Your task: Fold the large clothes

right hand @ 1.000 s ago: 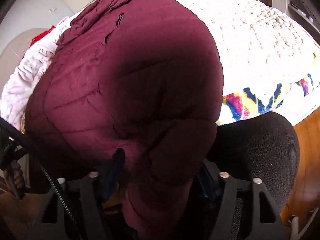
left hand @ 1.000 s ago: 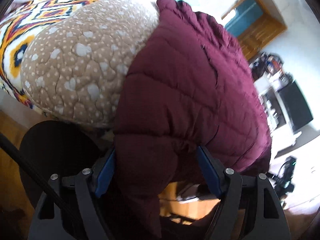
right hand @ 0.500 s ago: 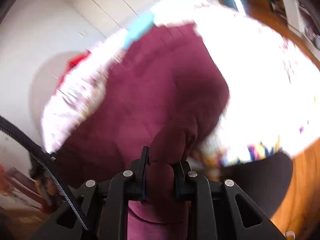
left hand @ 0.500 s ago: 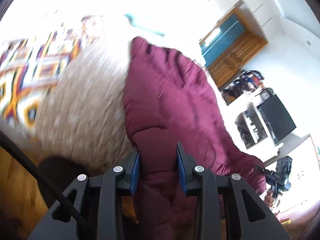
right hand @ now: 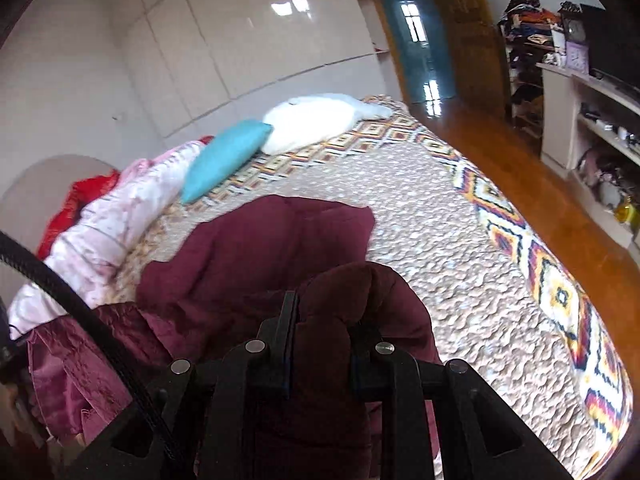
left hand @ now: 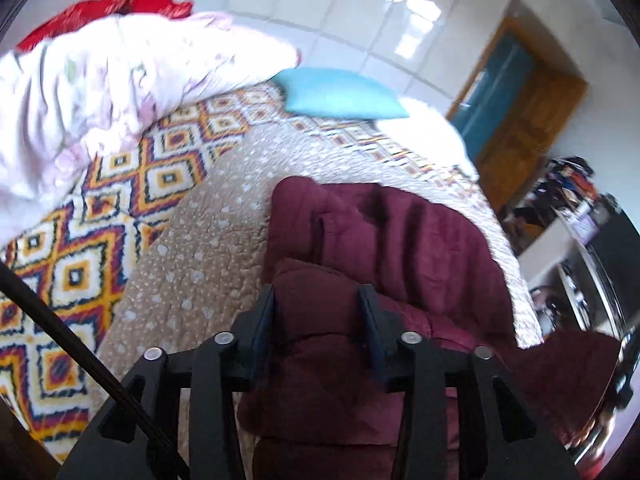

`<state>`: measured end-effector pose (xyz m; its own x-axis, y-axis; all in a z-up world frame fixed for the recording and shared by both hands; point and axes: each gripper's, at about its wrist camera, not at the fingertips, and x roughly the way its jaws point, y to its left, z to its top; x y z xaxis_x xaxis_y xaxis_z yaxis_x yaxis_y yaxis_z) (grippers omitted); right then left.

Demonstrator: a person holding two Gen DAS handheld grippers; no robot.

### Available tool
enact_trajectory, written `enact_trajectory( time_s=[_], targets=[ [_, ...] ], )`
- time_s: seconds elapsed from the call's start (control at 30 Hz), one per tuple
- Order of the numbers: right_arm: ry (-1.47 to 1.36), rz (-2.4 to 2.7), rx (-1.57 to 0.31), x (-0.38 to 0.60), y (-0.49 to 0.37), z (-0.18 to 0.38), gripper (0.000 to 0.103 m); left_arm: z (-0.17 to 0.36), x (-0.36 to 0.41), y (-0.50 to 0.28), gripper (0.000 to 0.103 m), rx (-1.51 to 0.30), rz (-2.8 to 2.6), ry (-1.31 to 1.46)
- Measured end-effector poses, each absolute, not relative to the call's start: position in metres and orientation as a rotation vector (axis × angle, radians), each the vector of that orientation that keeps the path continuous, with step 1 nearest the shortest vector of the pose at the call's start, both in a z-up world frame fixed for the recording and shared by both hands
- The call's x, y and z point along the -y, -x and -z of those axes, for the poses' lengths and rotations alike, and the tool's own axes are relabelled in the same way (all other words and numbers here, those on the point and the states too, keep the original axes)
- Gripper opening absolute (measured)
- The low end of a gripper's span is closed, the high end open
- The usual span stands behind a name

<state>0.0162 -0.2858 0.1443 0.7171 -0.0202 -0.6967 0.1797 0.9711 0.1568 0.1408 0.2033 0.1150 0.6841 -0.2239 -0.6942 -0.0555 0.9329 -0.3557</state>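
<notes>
Lower maroon jacket (left hand: 400,240) cut off by near edge behind gripper frames. Far-right shelf clutter (right hand: 532,20) too small to tell. Pink bedding (left hand: 100,92) motion-blurred.

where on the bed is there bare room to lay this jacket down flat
Free: the tan dotted quilt between the maroon puffer jacket and the patterned bed edge. Crowded: the headboard side, with the pink duvet, red cloth, teal pillow and white pillow.
</notes>
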Motion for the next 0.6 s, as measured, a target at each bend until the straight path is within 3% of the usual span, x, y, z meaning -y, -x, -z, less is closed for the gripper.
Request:
enact_trajectory(
  time_s=[0.07,0.17,0.3,0.53,0.6],
  targets=[
    [-0.211,0.164,-0.850,0.298,-0.038,-0.115,0.022,-0.090,-0.206,-0.163,0.055,-0.896,0.046,0.419],
    [-0.300,0.231,-0.947,0.313,-0.068,-0.068,0.023,-0.060,-0.215,-0.188,0.055,-0.987,0.042,0.527],
    [-0.437,0.228,-0.956,0.346,-0.058,-0.040,0.025,-0.064,-0.228,-0.187,0.057,-0.974,0.138,0.612],
    [-0.516,0.112,-0.859,0.353,-0.048,-0.077,0.031,-0.130,-0.245,-0.147,0.070,-0.789,0.214,0.630],
    [-0.543,0.079,-0.833,0.352,-0.046,-0.091,0.043,-0.145,-0.247,-0.136,0.073,-0.745,0.220,0.622]
  ],
)
